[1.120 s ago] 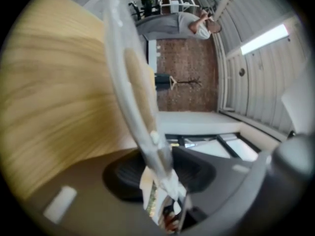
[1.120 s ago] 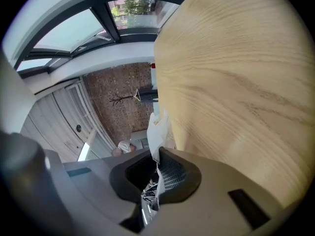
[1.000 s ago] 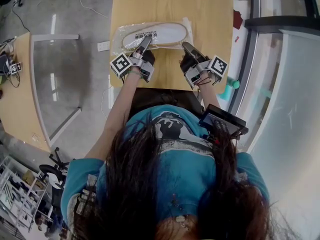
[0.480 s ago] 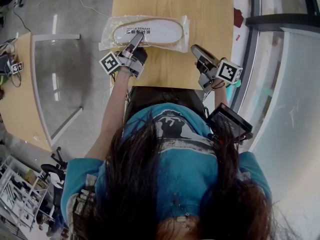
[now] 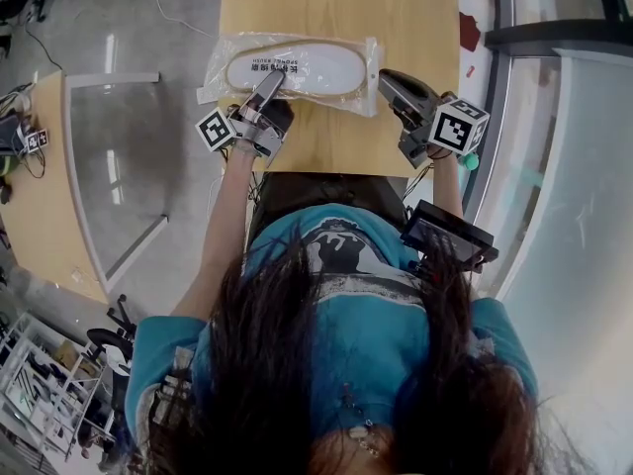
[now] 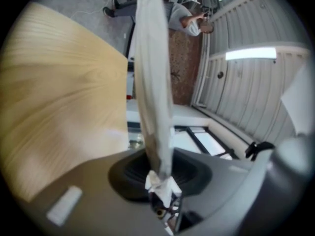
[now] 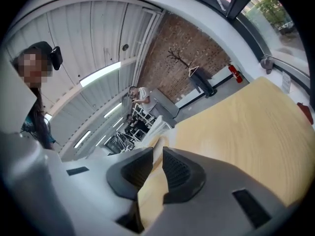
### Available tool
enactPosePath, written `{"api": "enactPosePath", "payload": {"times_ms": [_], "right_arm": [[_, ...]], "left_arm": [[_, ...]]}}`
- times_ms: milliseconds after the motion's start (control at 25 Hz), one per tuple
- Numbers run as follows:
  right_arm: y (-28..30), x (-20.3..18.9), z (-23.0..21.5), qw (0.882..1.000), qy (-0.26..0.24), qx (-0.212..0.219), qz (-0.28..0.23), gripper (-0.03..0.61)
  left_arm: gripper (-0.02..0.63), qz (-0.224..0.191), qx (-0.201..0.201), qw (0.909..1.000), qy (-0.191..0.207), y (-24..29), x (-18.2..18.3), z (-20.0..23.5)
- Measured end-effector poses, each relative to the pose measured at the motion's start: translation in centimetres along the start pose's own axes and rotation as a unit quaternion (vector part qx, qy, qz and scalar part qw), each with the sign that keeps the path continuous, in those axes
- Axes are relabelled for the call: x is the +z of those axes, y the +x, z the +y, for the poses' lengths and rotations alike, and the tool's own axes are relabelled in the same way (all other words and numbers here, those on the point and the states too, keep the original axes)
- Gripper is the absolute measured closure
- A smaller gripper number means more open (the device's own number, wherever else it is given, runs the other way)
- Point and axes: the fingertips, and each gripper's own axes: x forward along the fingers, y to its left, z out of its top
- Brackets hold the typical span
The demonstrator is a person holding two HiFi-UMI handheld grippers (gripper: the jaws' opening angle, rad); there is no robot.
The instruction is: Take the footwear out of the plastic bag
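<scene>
fingers (image 6: 129, 173) of the left gripper (image 5: 274, 75) have just squeezed shut on the plastic bag (image 5: 214, 75). right gripper (image 5: 388, 77) fingers (image 7: 183, 173) just closed a bit (still apart, holding nothing). the white slipper (image 5: 297, 67) lies sideways inside the bag, one end just beside them.

table (image 5: 396, 28) cut off top, slipper (image 5: 316, 67) txt unreadable
</scene>
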Motion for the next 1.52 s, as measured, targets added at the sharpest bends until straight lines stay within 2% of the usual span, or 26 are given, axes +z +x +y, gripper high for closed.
{"api": "enactPosePath", "payload": {"times_ms": [120,320,520,760,880,960,1120,1200,1360,1440,1520], "right_arm": [[0.5,-0.8,0.4,1.0,0.02,0.019,0.014,0.514],[0.3,-0.4,2.2,0.988,0.106,0.112,-0.003,0.51],[0.3,-0.5,2.6,0.982,0.131,0.139,0.001,0.442],[0.0,-0.6,2.7,0.98,0.137,0.146,0.006,0.435],[-0.2,-0.3,3.3,0.977,0.14,0.161,0.0,0.422],[-0.2,0.0,3.6,0.976,0.142,0.167,-0.006,0.409],[0.8,-1.2,2.3,0.984,0.127,0.125,0.025,0.4],[0.9,-1.9,1.4,0.984,0.135,0.113,0.034,0.399],[0.2,-1.4,0.8,0.971,0.185,0.151,-0.016,0.399],[0.1,-2.0,0.6,0.966,0.201,0.159,-0.014,0.399],[0.5,-2.8,0.5,0.968,0.199,0.152,0.004,0.399]], "left_arm": [[0.528,0.007,-0.014,0.9999,-0.004,0.1,-0.2,-0.8],[0.528,0.01,-0.017,0.9998,-0.002,-0.1,-0.1,-1.3],[0.531,0.005,-0.035,0.9991,-0.024,-0.2,-0.1,-1.7],[0.532,0.019,-0.025,0.9994,-0.013,0.0,-0.3,-1.6],[0.531,0.036,0.001,0.999,0.027,0.2,-0.3,-1.5],[0.53,0.043,0.007,0.9983,0.039,0.4,-0.1,-1.5],[0.534,0.053,-0.038,0.9975,0.024,1.0,-0.3,-3.5],[0.531,0.059,-0.064,0.9961,0.015,1.4,-0.7,-4.7],[0.531,0.05,-0.065,0.9966,-0.01,1.7,-0.6,-4.6],[0.531,0.051,-0.061,0.9966,-0.022,1.4,-0.7,-4.2],[0.53,0.056,-0.069,0.9954,-0.036,1.2,-0.9,-4.1]]}}
